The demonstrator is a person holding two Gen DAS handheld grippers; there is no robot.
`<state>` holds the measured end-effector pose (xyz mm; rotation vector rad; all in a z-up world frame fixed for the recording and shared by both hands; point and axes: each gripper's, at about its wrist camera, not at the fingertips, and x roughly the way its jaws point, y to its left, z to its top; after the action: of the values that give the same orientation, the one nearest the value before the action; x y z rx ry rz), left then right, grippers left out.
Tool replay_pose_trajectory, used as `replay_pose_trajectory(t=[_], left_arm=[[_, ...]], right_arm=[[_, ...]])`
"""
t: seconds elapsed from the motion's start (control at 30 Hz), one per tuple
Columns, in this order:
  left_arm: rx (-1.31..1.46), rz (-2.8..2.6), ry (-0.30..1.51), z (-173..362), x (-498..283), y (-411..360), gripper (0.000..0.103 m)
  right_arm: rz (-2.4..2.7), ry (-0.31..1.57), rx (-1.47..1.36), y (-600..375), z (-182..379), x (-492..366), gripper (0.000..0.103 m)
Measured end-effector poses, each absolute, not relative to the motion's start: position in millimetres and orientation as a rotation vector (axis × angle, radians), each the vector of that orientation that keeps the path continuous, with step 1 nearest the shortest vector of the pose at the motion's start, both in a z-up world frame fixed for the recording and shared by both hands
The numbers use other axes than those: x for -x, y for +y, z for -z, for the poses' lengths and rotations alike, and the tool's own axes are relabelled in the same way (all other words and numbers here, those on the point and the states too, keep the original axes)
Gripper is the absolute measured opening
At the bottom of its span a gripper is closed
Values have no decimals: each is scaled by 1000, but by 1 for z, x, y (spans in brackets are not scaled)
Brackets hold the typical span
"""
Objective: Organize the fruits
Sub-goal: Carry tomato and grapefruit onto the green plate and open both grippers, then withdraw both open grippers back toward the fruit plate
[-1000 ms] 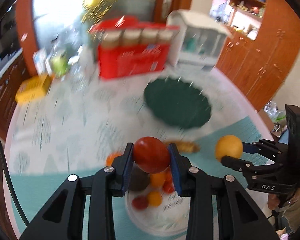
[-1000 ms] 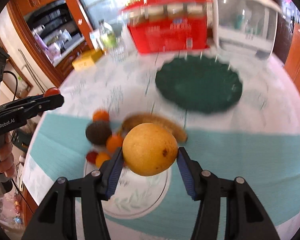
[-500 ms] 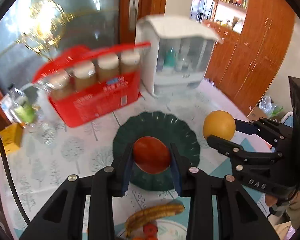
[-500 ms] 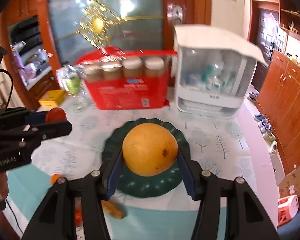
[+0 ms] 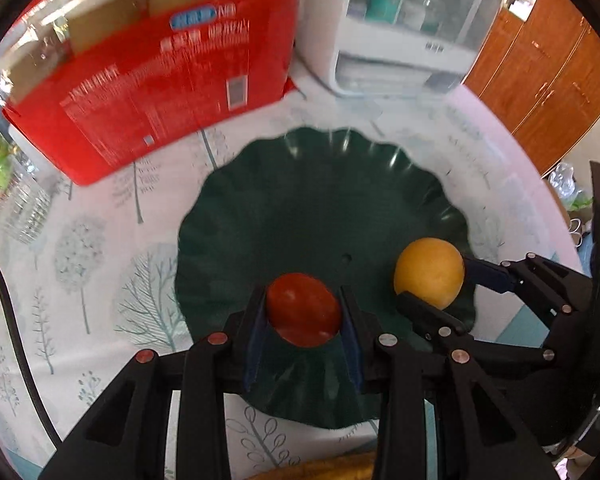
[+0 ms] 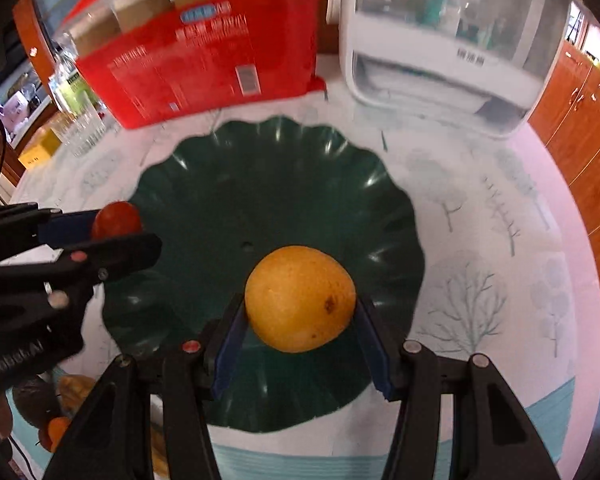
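Observation:
My left gripper (image 5: 303, 312) is shut on a red tomato (image 5: 302, 309) and holds it over the near left part of a dark green scalloped plate (image 5: 320, 208). My right gripper (image 6: 300, 312) is shut on a yellow-orange round fruit (image 6: 300, 298) over the near middle of the same plate (image 6: 268, 184). Each gripper shows in the other view: the right one with its fruit (image 5: 429, 273), the left one with the tomato (image 6: 116, 219). The plate holds nothing else.
A red carton of jars (image 5: 152, 76) and a white cabinet-like container (image 5: 404, 28) stand behind the plate. A water bottle (image 5: 16, 200) is at the left. A banana (image 5: 332, 470) and small fruits (image 6: 56, 428) lie near me. Wooden cupboards (image 5: 548, 64) at right.
Both grippers have moved forward and down with their fruits, from above the white fruit plate to close over the green plate. Both stay shut on their fruits.

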<state>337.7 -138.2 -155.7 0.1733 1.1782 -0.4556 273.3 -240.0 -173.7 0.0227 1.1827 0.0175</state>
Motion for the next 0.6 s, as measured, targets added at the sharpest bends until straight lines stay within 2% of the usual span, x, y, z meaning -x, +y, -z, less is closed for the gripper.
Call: replay_pose_trajectory(t=[0.07,0.1,0.13,0.17,0.2,0.43,0.6], left_arm=[[-165,448,1193,162,-340,-138,33],[-154,447,1199,165,-341,-137,39],[-146,447,1207,167,-342,-137,47],[-135,442,1218,169,-343,-135,67],[-122,433,1220,170,-344,-133,79],[-68,432,1198,147,-344,-117,81],[-63,422,1158,117,-333,-105,81]], right_arm=[[-17,1177,-21,-241,177,-272,55],[-17,1176,-22,-242,178,-273,56],[-16,1179,-23,-241,178,-273,56],[-14,1184,-26,-242,178,-274,58],[-17,1186,-32,-244,179,-275,61],[-23,1129,-44,-251,155,-263,70],[-16,1100,-52,-253,131,-254,70]])
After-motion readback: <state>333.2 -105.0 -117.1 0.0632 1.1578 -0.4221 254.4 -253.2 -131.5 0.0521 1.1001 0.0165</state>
